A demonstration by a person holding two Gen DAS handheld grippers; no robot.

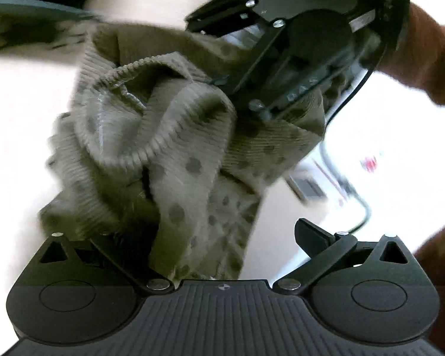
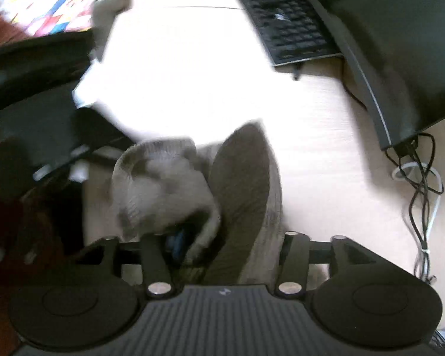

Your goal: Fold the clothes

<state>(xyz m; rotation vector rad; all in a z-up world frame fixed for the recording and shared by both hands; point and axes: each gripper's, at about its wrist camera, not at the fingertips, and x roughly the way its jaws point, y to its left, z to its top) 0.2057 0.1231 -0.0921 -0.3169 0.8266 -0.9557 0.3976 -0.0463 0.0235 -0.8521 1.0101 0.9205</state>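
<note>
The dotted knit garment [image 1: 169, 136] hangs bunched between the two tools, off the desk [image 2: 326, 163], with a ribbed cuff just ahead of the left hand-held gripper [image 1: 207, 237]. That gripper's jaws stand wide apart. The cloth drapes over its left finger, and its right finger is bare and well clear of the fabric, so it holds nothing.

The right hand-held gripper [image 2: 222, 237] has cloth lying between its jaws, but the fabric covers the pads. I cannot tell whether they are pinching it or are merely buried in it.

To do this step well, I would look for a true edge before closing. Take one layer at a hem or shoulder seam, not the cuff (a grip on the cuff would only drag the sleeve out). The two grips should be far enough apart for the piece to hang flat, and then it can be lowered onto the bare desk ahead of the right gripper, short of the keyboard [image 2: 290, 20] and the cables [image 2: 421, 184].

Much is hard to read here. Both views are smeared with blur, glare washes out the desk, the garment's outline and its second sleeve are lost in folds, and the left finger of the left gripper is hidden under cloth
</note>
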